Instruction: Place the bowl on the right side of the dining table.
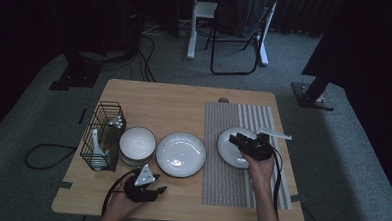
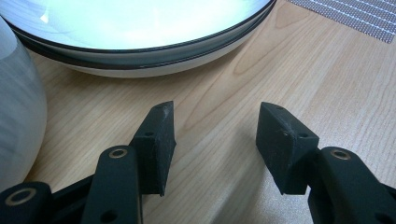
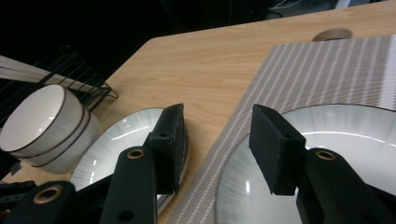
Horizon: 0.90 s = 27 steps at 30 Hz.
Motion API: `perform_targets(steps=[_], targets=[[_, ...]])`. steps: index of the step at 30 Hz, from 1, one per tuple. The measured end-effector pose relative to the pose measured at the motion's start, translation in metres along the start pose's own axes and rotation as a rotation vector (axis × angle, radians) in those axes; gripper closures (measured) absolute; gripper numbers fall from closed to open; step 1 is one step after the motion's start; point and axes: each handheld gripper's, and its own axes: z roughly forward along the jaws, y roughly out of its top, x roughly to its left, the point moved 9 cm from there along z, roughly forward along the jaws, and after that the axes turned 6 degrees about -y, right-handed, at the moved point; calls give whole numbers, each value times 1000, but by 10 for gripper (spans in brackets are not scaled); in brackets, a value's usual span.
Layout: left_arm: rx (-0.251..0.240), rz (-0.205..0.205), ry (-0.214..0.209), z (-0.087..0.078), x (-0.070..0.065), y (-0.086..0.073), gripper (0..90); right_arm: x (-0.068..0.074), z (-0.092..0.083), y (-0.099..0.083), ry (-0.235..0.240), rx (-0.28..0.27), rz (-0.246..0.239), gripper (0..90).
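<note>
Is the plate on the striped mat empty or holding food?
Empty. The plate lies flat on the mat with a bare, glossy white face; the right gripper hangs over its rim, jaws apart.

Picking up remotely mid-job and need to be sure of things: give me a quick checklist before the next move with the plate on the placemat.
1. Right gripper jaws open, nothing between them: ok.
2. Small plate lies flat on the placemat: ok.
3. Left gripper open, parked on bare table: ok.
4. Large plate apart from the placemat: ok.
5. Stacked bowls steady beside the wire rack: ok.
6. Right jaws touching the small plate: cannot tell.
</note>
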Motion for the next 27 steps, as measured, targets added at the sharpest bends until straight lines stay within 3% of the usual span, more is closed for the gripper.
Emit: perform_targets(steps=[15, 16, 20, 27], targets=[[0, -1, 3, 0, 0, 0, 475, 35, 21, 4, 68, 23, -35, 564], [0, -1, 3, 0, 0, 0, 475, 43, 25, 6, 85, 29, -43, 570], [0, -2, 2, 0, 0, 0, 475, 54, 31, 7, 109, 38, -49, 576], [-1, -2, 0, 0, 0, 0, 474, 69, 41, 7, 120, 51, -76, 595]])
